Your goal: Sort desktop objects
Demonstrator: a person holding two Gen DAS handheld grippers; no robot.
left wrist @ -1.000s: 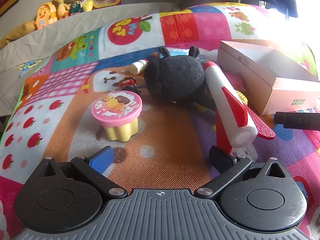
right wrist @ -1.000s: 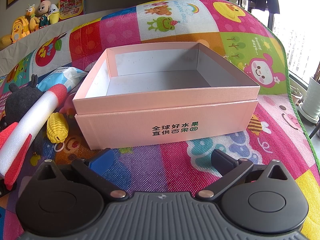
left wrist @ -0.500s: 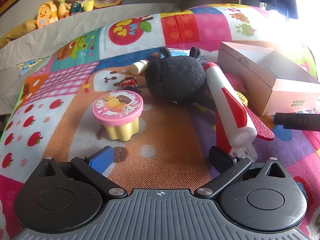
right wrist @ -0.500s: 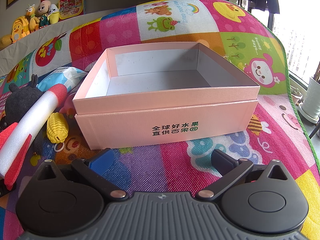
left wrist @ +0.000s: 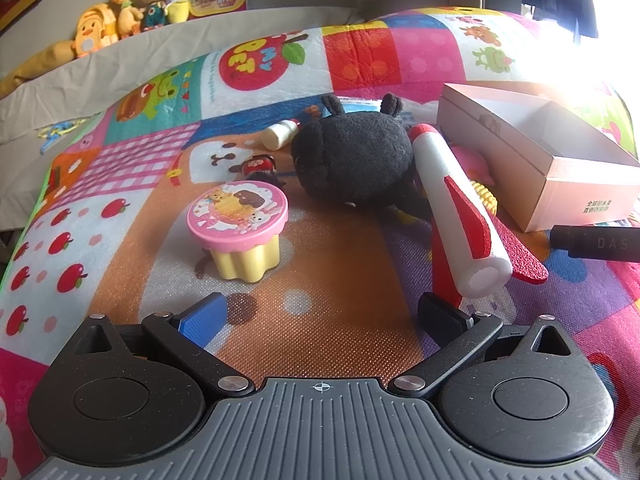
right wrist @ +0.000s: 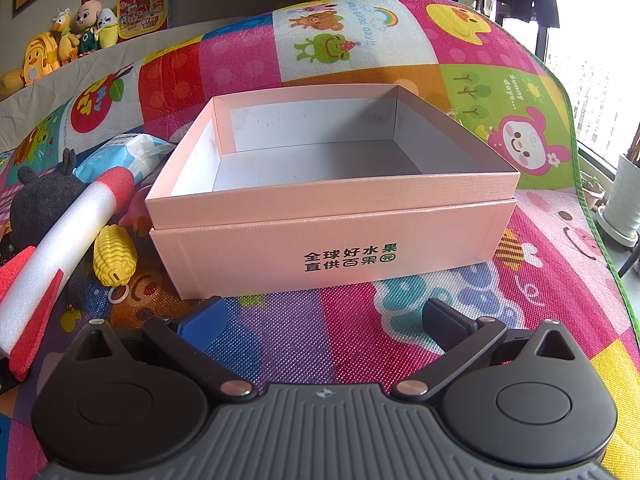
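Observation:
On a colourful play mat lie several toys. A pink-lidded yellow cup (left wrist: 239, 230) stands just ahead of my left gripper (left wrist: 322, 314), which is open and holds nothing. Behind it sit a black plush toy (left wrist: 352, 160), a small white bottle (left wrist: 280, 135) and a little red figure (left wrist: 260, 168). A white foam rocket with red fins (left wrist: 452, 208) lies to the right, also in the right wrist view as the foam rocket (right wrist: 76, 228). A yellow corn toy (right wrist: 114, 256) rests beside the open pink box (right wrist: 332, 216). My right gripper (right wrist: 324, 316) is open, facing the box front.
The box interior (right wrist: 320, 160) holds nothing. A tissue pack (right wrist: 128, 156) lies behind the rocket. Stuffed toys (left wrist: 132, 16) line a ledge at the back. The mat's right edge (right wrist: 592, 216) drops off toward a window and a white pot (right wrist: 624, 204).
The left wrist view has shifted slightly, with the toys sitting a little further right and lower. The right gripper and the box have not moved.

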